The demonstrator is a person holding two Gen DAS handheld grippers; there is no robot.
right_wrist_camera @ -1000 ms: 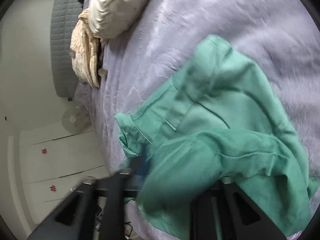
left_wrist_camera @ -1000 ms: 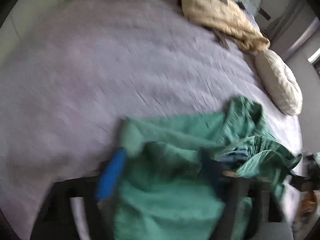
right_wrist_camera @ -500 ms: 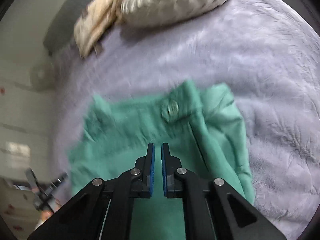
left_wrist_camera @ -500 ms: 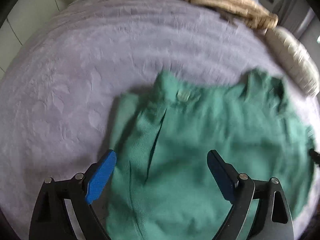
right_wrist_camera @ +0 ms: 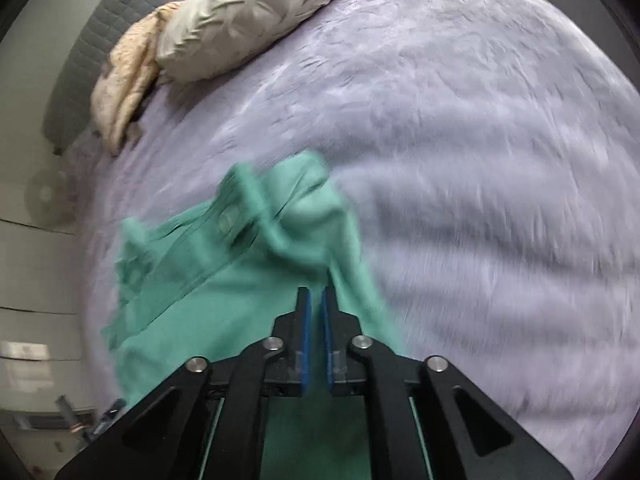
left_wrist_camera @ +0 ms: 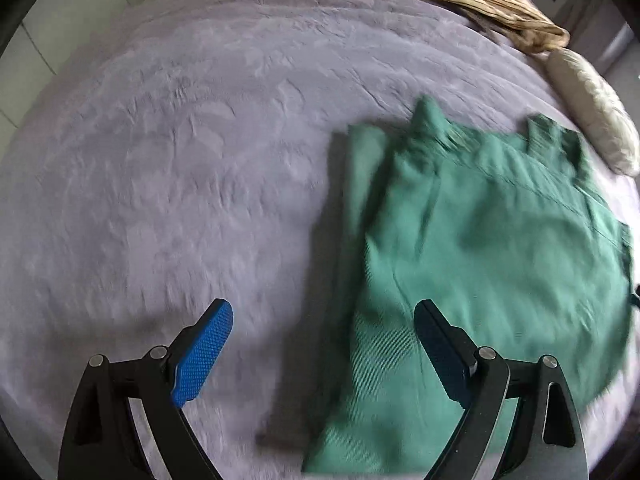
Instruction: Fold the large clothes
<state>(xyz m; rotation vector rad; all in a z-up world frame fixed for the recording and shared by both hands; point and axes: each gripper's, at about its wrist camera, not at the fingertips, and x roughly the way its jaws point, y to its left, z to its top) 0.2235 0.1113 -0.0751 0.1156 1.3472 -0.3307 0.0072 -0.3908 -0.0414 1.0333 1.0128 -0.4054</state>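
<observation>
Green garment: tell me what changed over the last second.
The garment went from a bunched heap held up at the tongs to lying spread on the bed. The left tongs let go and now stand open; the right tongs closed. Pillow and beige cloth stayed put.

Fuzzy lavender blanket (left_wrist_camera: 208, 128) all over the bed. Cream pillow (right_wrist_camera: 248, 12) up top, touching a crumpled tan throw (right_wrist_camera: 124, 80). Grey quilted headboard (right_wrist_camera: 76, 80) behind.

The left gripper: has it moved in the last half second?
Yes. The left gripper has slid left: the green garment, lying on the purple bedspread, was between its fingers and now sits under the right one only.
</observation>
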